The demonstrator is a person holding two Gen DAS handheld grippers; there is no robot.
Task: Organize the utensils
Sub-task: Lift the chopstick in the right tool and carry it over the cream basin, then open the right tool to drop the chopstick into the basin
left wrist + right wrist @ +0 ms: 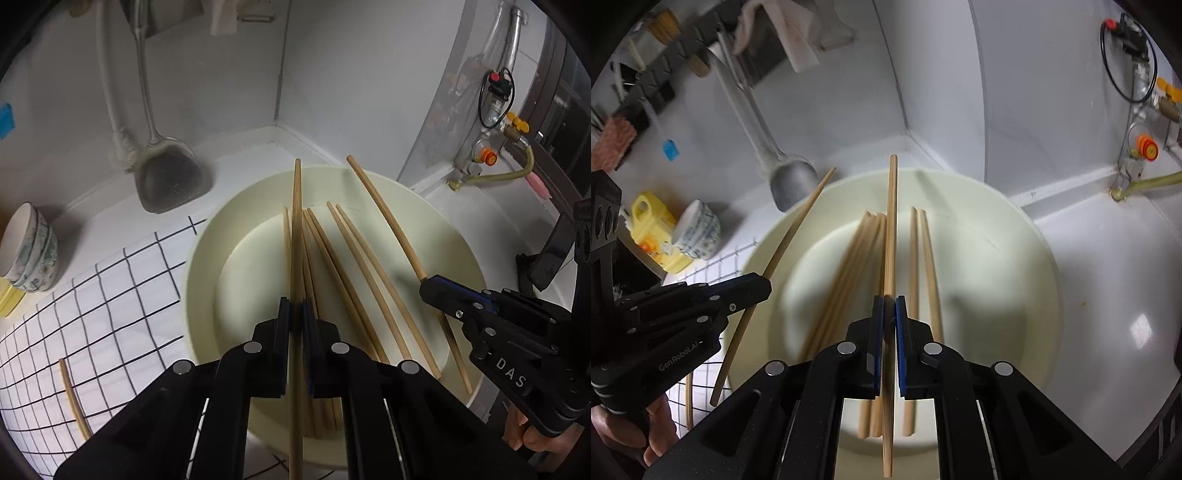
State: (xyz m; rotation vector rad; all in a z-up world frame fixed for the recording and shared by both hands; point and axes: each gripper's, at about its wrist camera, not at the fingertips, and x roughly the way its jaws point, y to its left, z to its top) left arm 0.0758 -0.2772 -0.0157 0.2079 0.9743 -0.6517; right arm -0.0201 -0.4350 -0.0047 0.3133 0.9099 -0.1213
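Clamped between the blue pads of my left gripper (pixel 296 321) is one wooden chopstick (pixel 296 236), pinched partway along its shaft, tip pointing toward the far rim of the cream basin (pixel 207 258). Right gripper (pixel 889 317) likewise clenched on its own chopstick (pixel 891 229), also gripped partway along. Both sticks hang over the basin, not yet let go.

Location: basin sits on the white worktop (pixel 1108 266) near its back corner, where the two walls meet. Gridded cloth (pixel 110 295) lies at the basin's left edge.

Handling, my judgement: sticks are light, stiff, thin and smooth; they could pivot in the pads if gripped near an end. A grip near the middle looks best, pads square across the shaft. Not fragile. Dropped from height they would likely bounce or roll in the curved basin, so a low release seems wise.

Counts:
- Chopsticks held: two, one per gripper.
- Chopsticks loose in the basin: about six, lying roughly parallel; overlaps make the exact number uncertain.
- Chopsticks left on the cloth: one (pixel 74 398), near the cloth's front edge.
- Metal spatula (pixel 173 181): one, hanging against the back wall.
- Patterned bowls (pixel 31 247): a small stack at the worktop's left edge, number unclear.
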